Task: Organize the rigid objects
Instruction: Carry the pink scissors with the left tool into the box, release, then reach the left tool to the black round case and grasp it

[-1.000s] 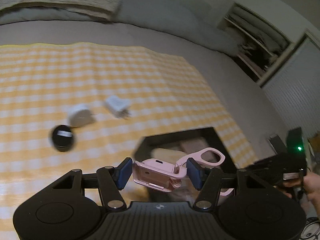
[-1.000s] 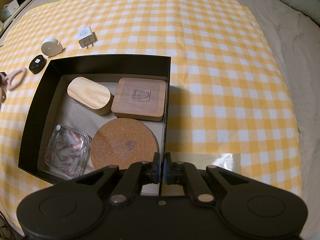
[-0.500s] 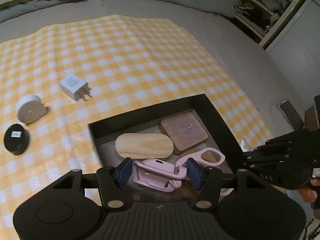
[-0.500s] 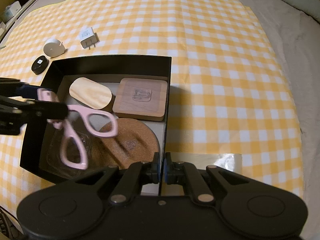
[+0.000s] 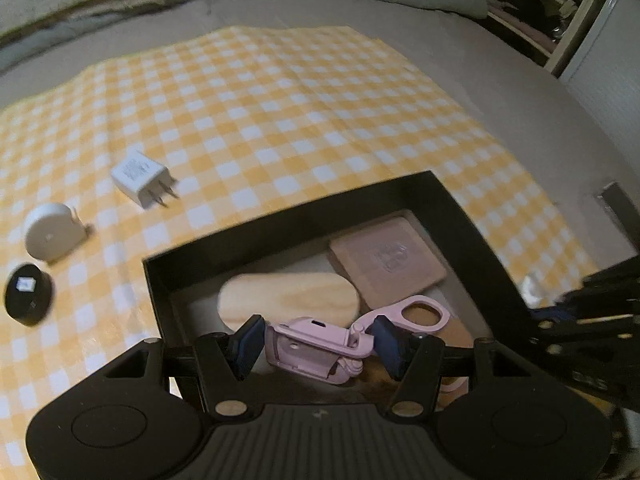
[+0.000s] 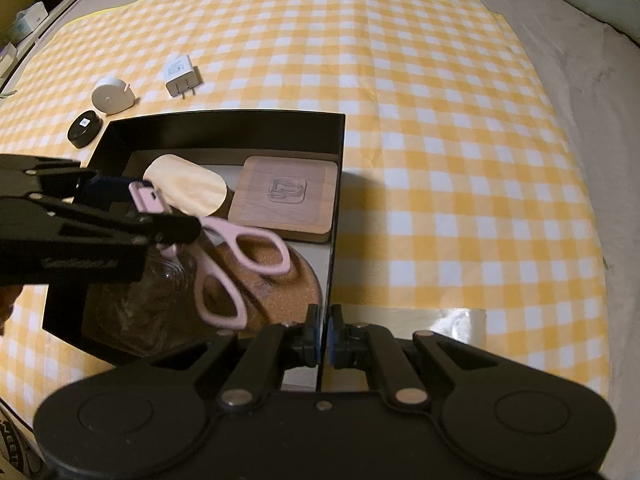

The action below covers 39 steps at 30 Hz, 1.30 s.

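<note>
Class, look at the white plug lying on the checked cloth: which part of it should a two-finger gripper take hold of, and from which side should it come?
Grip the plug by its boxy white body, probably from straight above, with the fingers closing on its two long flat sides. It lies flat on the cloth, with clear space around it, and its thin metal prongs stick out of one end towards the box, so leave those alone.

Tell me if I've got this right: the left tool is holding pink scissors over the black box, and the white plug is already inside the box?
Not quite. The left tool does hold the pink scissors over the black box, but the white plug lies outside it on the checked cloth, as the right wrist view shows.
</note>
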Available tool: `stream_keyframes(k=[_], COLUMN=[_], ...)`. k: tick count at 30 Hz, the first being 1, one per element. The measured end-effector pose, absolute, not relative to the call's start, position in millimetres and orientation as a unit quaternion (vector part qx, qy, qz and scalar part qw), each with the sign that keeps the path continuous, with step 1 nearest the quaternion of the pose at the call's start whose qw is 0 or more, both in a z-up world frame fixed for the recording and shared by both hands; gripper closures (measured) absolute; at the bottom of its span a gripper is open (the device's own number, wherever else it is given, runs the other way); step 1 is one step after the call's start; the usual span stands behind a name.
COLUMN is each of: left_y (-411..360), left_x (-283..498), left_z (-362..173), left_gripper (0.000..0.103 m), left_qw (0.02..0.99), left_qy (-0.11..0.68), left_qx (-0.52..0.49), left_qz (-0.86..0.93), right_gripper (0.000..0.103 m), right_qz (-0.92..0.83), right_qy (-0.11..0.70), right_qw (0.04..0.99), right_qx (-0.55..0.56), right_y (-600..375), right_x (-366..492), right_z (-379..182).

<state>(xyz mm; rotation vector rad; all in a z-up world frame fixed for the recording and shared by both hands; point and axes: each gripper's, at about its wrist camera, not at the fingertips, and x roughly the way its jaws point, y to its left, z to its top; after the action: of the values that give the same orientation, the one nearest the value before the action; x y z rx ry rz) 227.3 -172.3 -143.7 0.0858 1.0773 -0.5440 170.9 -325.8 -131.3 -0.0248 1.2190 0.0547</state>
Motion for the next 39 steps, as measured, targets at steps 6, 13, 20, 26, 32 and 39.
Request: stream_keyframes(k=[6, 13, 20, 26, 32, 39], left_y=[-175, -175, -172, -163, -150, -122], left_x=[228, 223, 220, 214, 208, 213], left_z=[-144, -143, -138, -116, -79, -48], left_gripper=[0.043, 0.028, 0.023, 0.012, 0.003, 0.0], left_qw=[0.825, 0.822, 0.813, 0.819, 0.842, 0.871], left_qy=[0.503, 0.504, 0.514, 0.501, 0.454, 0.4], left_qx=[0.041, 0.043, 0.028, 0.01, 0.008, -0.006], left_qz=[-0.255, -0.263, -0.271, -0.28, -0.291, -0.285], right_gripper=[0.099, 0.099, 0.099, 0.099, 0.099, 0.099], right_qz=[0.026, 0.026, 0.026, 0.027, 0.027, 0.027], right_qy=[0.572, 0.572, 0.572, 0.572, 0.572, 0.572], right_qw=[0.819, 0.819, 0.82, 0.82, 0.82, 0.82], right_qx=[-0.011, -0.013, -0.013, -0.013, -0.013, -0.013], right_y=[-325, -326, -326, -325, -326, -326], right_x=[171, 171, 170, 170, 170, 170], right_z=[-131, -131, -131, -131, -132, -131])
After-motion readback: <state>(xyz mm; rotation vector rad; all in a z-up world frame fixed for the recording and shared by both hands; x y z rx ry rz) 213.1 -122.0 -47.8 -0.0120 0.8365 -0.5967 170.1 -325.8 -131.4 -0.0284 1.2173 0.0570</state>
